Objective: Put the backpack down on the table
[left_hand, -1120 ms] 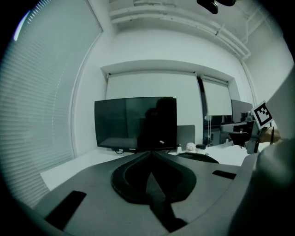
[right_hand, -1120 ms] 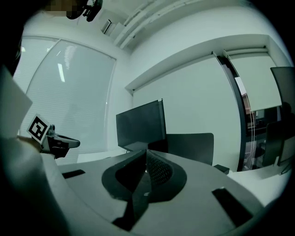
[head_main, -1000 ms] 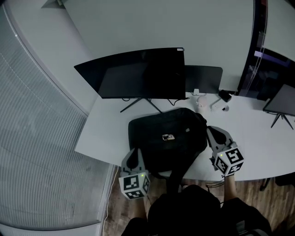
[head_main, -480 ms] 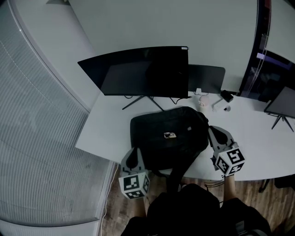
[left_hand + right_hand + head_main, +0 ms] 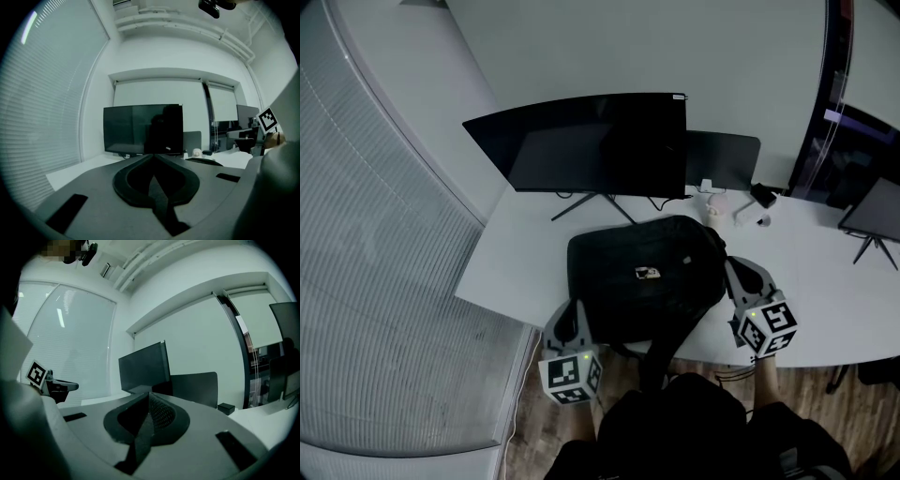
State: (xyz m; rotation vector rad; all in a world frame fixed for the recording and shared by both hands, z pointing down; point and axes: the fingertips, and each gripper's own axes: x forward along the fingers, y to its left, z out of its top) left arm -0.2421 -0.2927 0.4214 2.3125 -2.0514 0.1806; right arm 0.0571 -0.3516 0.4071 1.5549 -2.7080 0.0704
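the backpack (image 5: 642, 277) lies flat on the bench (image 5: 504, 267), with the left gripper (image 5: 577, 309) and right gripper (image 5: 733, 267) just beside its two ends, both closed empty.

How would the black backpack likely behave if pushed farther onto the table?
The backpack looks like soft fabric with a slumped outline, so it would probably buckle before sliding. It lies flat on the table, so tipping or rolling seems unlikely. Its strap hangs over the front edge and may drag.
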